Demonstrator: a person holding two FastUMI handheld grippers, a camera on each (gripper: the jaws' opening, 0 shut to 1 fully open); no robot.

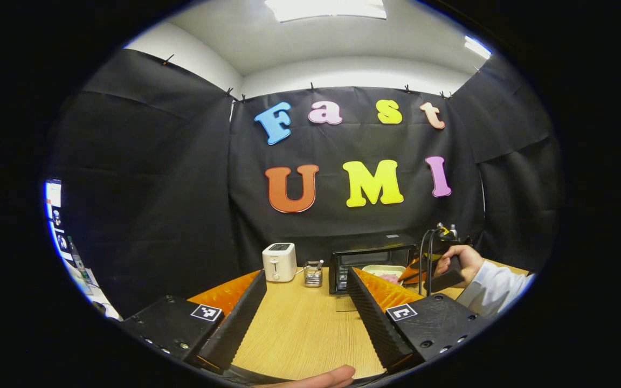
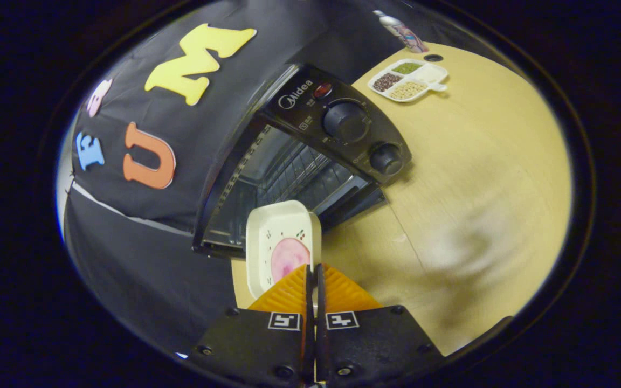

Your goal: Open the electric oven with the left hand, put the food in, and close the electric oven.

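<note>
The black electric oven (image 1: 373, 252) stands at the back of the wooden table with its glass door (image 1: 345, 303) folded down. My left gripper (image 1: 306, 276) is open and empty, hanging well short of the oven. In the right gripper view the oven (image 2: 345, 122) is close, its rack cavity (image 2: 289, 172) exposed. My right gripper (image 2: 314, 268) is shut on the near rim of a white tray (image 2: 278, 231) carrying pink food (image 2: 289, 257). The tray's far end sits at the oven's mouth. In the left gripper view the tray (image 1: 383, 269) shows in the oven opening, next to a hand (image 1: 459, 258) in a white sleeve.
A white toaster (image 1: 279, 261) and a small utensil holder (image 1: 313, 274) stand left of the oven. A divided dish of grains (image 2: 408, 80) and a bottle (image 2: 399, 27) sit on the table beyond the oven's knob side. A monitor (image 1: 54, 215) glows at the far left.
</note>
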